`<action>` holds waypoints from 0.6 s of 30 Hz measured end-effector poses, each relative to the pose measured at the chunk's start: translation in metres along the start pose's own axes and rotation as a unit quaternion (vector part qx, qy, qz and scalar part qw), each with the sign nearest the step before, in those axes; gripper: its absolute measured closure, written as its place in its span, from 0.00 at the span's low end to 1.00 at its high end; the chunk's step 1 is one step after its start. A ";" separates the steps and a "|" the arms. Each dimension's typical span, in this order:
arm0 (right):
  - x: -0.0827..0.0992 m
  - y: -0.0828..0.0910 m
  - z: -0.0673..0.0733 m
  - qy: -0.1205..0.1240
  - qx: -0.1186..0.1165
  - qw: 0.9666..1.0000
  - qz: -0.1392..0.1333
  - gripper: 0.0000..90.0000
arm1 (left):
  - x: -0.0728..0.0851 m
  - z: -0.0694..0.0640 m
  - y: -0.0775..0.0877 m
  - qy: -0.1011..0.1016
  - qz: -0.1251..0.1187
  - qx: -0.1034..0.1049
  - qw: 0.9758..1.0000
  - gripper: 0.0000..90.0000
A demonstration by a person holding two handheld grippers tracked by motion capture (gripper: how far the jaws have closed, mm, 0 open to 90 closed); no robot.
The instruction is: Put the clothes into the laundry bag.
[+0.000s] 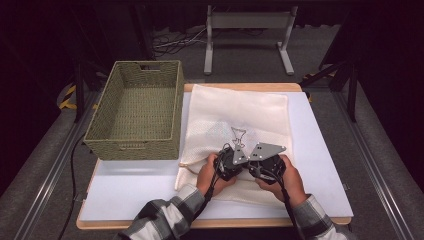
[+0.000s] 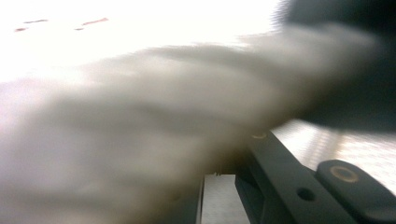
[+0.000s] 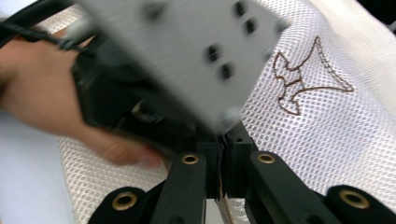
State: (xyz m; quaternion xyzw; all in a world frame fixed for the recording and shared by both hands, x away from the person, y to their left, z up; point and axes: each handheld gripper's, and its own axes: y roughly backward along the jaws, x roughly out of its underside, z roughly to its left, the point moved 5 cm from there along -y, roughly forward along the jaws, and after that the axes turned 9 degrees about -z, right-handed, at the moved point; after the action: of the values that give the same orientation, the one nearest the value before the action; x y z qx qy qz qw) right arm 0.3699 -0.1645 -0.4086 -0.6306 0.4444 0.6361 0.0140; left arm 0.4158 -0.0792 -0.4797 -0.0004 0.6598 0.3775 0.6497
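Observation:
A white mesh bag [image 1: 240, 107] with a brown stitched emblem [image 1: 239, 135] lies flat on the white table top [image 1: 130, 190]. Both hand-held grippers meet over the bag's near middle, almost touching each other. My left gripper [image 1: 234, 159] is shut, and a blurred fold of the bag [image 2: 140, 116] bunches across its jaws [image 2: 224, 172], hiding one of them. My right gripper [image 1: 256, 159] is shut too; its jaws [image 3: 219, 154] press together on a thin strip of the bag's edge. The left gripper's grey plate [image 3: 187, 51] sits just ahead of them, with the emblem [image 3: 303, 79] to the right.
An empty woven basket [image 1: 132, 150] stands at the table's left, its side close to the bag's left edge. Bare white surface lies in front of the basket and right of the bag. A grey metal stand [image 1: 247, 35] is on the floor beyond the table.

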 end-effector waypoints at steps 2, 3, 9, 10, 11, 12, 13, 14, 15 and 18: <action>0.000 -0.001 0.002 0.005 0.000 1.000 0.002 0.98 | 0.000 0.007 -0.002 0.014 -0.002 -0.022 1.000 1.00; -0.001 -0.002 0.003 0.005 0.001 1.000 0.002 0.98 | 0.000 0.007 -0.002 0.014 -0.002 -0.022 1.000 1.00; 0.000 -0.004 0.006 0.010 -0.006 1.000 0.007 0.98 | 0.001 0.022 -0.002 0.031 0.001 -0.081 0.996 1.00; 0.000 -0.004 0.007 0.012 -0.007 1.000 0.008 0.98 | 0.002 0.024 -0.001 0.034 0.006 -0.089 0.995 1.00; 0.000 -0.004 0.007 0.015 -0.007 1.000 0.008 0.98 | 0.003 0.026 0.000 0.032 0.008 -0.096 0.995 1.00; 0.000 -0.004 0.007 0.018 -0.006 1.000 0.009 0.98 | 0.004 0.027 0.000 0.029 0.012 -0.110 0.993 1.00; 0.000 -0.004 0.007 0.018 -0.006 1.000 0.009 0.98 | 0.004 0.027 0.000 0.029 0.012 -0.110 0.993 1.00; 0.000 -0.004 0.007 0.018 -0.004 1.000 0.008 0.98 | 0.004 0.029 0.001 0.027 0.016 -0.114 0.993 1.00; 0.000 -0.004 0.007 0.019 -0.003 1.000 0.007 0.98 | 0.004 0.029 0.002 0.029 0.015 -0.111 0.993 1.00; -0.001 -0.003 0.006 0.019 0.003 1.000 0.004 0.98 | 0.003 0.027 0.004 0.037 -0.003 -0.088 0.995 1.00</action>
State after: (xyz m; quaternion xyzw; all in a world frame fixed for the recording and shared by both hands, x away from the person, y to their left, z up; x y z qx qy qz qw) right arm 0.3670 -0.1586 -0.4107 -0.6410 0.4491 0.6224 0.0048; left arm 0.4365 -0.0612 -0.4764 -0.0740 0.6477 0.4318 0.6234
